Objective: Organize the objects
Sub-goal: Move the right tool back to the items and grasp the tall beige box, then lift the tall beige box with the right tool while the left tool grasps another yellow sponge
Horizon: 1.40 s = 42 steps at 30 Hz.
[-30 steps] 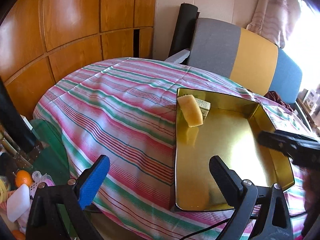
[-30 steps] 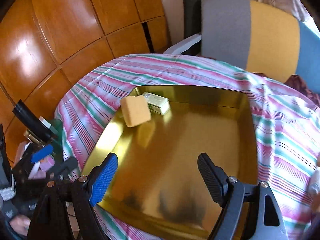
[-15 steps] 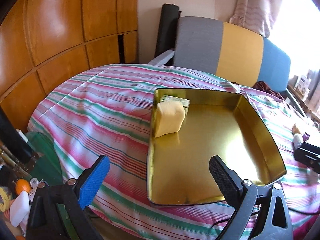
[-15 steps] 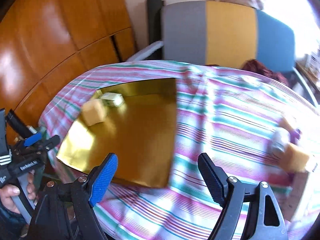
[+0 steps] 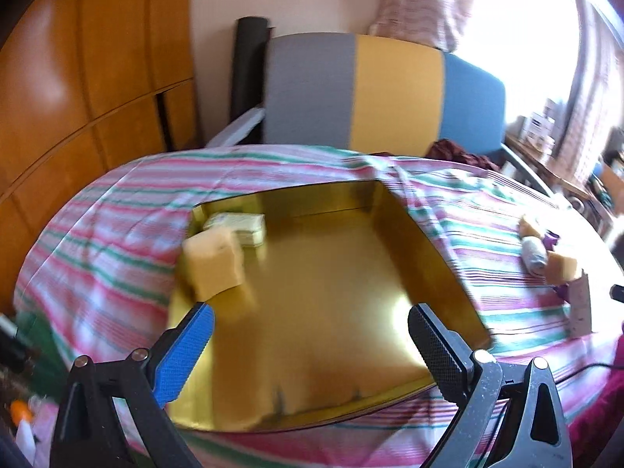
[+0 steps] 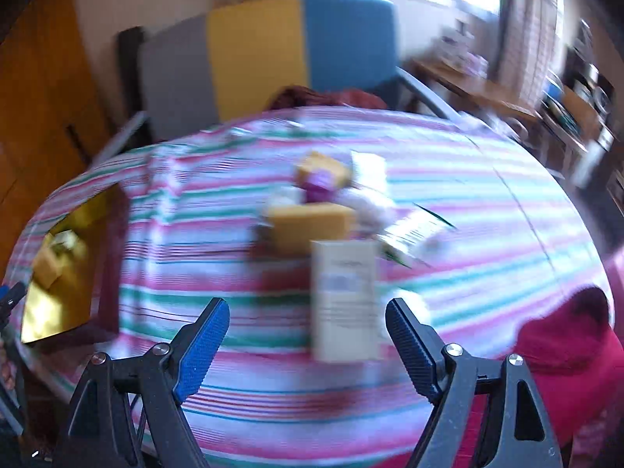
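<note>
A gold tin tray (image 5: 429,241) lies on the striped tablecloth, holding a yellow sponge (image 5: 214,263) and a small pale box (image 5: 241,226) in its far left corner. My left gripper (image 5: 310,351) is open and empty over the tray's near edge. My right gripper (image 6: 308,341) is open and empty, close in front of an upright white carton (image 6: 345,304). Behind the carton lies a blurred pile: a yellow sponge (image 6: 312,226), a purple item (image 6: 318,187), a white roll (image 6: 368,204). The tray shows at the left in the right wrist view (image 6: 109,234).
A grey, yellow and blue sofa back (image 5: 390,93) stands behind the table. Wooden cabinets (image 5: 78,78) line the left wall. A red cloth (image 6: 577,335) lies at the table's near right edge. Clutter sits on the floor at the left (image 5: 19,409).
Both views have swung right. The left gripper has moved over the tray's near edge. The right gripper has moved from the tray toward the pile and now faces the white carton.
</note>
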{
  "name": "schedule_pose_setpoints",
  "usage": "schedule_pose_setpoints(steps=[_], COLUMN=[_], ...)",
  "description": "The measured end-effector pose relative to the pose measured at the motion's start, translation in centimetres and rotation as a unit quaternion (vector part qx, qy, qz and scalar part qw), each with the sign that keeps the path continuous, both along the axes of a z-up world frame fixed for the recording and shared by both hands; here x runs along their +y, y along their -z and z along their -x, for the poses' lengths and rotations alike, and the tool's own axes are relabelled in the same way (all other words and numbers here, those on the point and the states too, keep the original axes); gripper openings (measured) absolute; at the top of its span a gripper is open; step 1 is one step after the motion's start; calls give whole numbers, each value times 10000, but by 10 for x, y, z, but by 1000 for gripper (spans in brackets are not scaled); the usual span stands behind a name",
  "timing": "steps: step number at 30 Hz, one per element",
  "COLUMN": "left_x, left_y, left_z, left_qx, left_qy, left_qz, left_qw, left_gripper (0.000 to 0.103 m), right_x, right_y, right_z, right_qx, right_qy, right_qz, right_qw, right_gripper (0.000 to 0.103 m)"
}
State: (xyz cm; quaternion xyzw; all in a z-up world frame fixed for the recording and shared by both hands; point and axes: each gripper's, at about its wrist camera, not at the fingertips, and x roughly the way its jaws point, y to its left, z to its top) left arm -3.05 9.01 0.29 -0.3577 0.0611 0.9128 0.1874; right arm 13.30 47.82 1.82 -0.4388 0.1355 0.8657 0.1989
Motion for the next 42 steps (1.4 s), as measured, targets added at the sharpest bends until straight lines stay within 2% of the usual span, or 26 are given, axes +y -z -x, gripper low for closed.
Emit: schedule_pose_setpoints(steps=[5,7,12,15,17,20,21,24,28,30,35,38,42], left_x=[44,60,97,114,124,140,147,164,193,213,269,305,341], left_y=[-7,-11,-14,-14,-14,-13,-12,-9,-5,-1,5,9,20], left_z=[-5,-10,-19,-22,-25,-26,-26,-24,-20,-21,-28,-29,-30], left_qx=[74,110,102,43,18,0,-15,-124,-312,-379,-301,-390,-397], left_qy=[530,724,1164,1332,1444,1641,1719,2031,2416,2697,3281,3560,3736], left_qz=[44,56,96,68,79,106,131,163,140,133,259,303,539], left_qw=[9986,9973,9931,9911,9895,9864,9850,9789,9698,9621,9438,9332,9252], left_gripper=[100,100,100,100,100,100,99,87,73,67,67,69,73], right_x=[32,34,31,34,35,37,38,36,39,41,51,54,60], right_y=[15,20,37,50,56,61,59,47,26,18,12,11,13], right_z=[1,9,28,36,39,39,37,26,0,-11,-22,-24,-30], right_qx=[-370,-430,-740,-955,-1074,-1165,-1129,-949,-409,-210,196,343,538], right_qy=[252,156,110,132,130,97,80,12,101,169,322,359,414], right_qz=[277,415,394,359,332,374,380,316,455,453,666,773,895], right_qw=[9986,9981,9964,9947,9936,9924,9928,9950,9981,9986,9971,9958,9937], right_gripper=[84,84,83,72,57,50,50,50,50,50,50,50,50])
